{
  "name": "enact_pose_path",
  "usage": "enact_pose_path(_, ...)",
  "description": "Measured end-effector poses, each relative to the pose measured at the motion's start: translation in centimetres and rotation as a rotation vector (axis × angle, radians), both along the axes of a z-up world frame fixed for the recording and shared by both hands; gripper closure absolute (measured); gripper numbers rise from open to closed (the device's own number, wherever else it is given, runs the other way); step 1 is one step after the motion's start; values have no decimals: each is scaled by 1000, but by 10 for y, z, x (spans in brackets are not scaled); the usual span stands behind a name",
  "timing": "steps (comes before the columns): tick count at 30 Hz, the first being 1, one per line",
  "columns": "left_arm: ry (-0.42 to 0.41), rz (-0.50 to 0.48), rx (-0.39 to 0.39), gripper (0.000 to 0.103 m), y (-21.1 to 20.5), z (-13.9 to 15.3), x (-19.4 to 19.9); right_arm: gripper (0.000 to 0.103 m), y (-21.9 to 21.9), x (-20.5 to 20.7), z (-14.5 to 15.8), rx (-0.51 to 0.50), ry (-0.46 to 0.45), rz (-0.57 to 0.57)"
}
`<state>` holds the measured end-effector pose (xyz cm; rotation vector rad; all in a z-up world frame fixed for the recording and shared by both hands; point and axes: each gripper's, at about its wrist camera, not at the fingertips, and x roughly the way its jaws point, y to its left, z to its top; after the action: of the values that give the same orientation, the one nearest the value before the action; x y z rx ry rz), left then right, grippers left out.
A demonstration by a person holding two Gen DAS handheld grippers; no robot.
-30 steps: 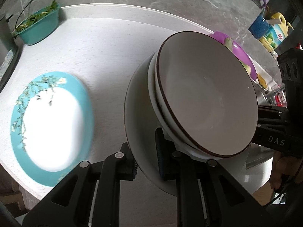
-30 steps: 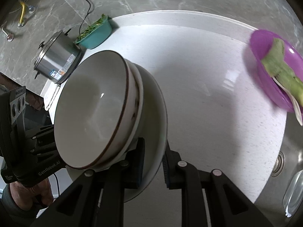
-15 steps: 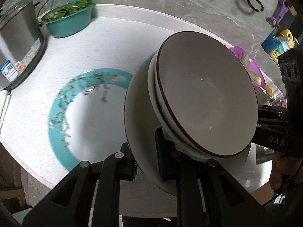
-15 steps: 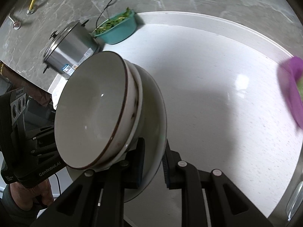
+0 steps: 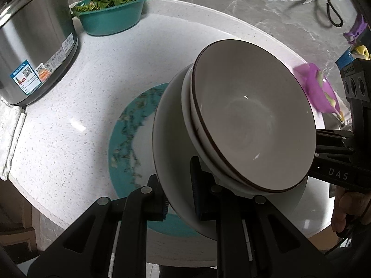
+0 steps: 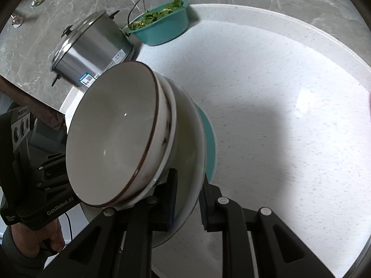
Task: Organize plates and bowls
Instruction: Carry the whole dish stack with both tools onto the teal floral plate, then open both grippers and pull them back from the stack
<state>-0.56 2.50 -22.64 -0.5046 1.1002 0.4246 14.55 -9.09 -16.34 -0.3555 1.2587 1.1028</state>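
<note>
A white plate (image 5: pixel 171 143) carries two nested white bowls with brown rims (image 5: pixel 250 125). Both grippers hold it above the counter by opposite edges. My left gripper (image 5: pixel 179 192) is shut on the plate's near rim. My right gripper (image 6: pixel 187 203) is shut on the other side of the same white plate (image 6: pixel 190 153), with the bowls (image 6: pixel 111 134) tilted to its left. A teal plate with a leafy pattern (image 5: pixel 123 139) lies on the counter right under the stack, mostly hidden by it. In the right wrist view only a sliver of the teal plate (image 6: pixel 211 143) shows.
A steel pot (image 5: pixel 32 46) and a teal basin of greens (image 5: pixel 111 16) stand at the counter's back left. A white cloth (image 5: pixel 11 136) lies by the pot. A purple dish (image 5: pixel 322 95) sits at the right. Scissors (image 5: pixel 329 2) hang on the marble wall. The white counter (image 6: pixel 278 92) spreads to the right.
Both grippers carried the plate and bowls sideways across the counter. The teal plate has come under the stack, the pot has come into view, and the purple dish left the right wrist view.
</note>
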Motion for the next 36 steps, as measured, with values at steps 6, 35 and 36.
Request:
enact_pose_path(6, 23, -25, -1, 89, 12, -16, -5, 84, 8, -4, -16, -23, 17, -25)
enact_pose_path(35, 41, -60, 5, 88, 20, -38, -20, 83, 15, -17, -35, -2, 28, -29)
enact_pose_path(36, 39, -62, 6, 88, 19, -38, -21, 83, 15, -17, -35, -2, 24, -31)
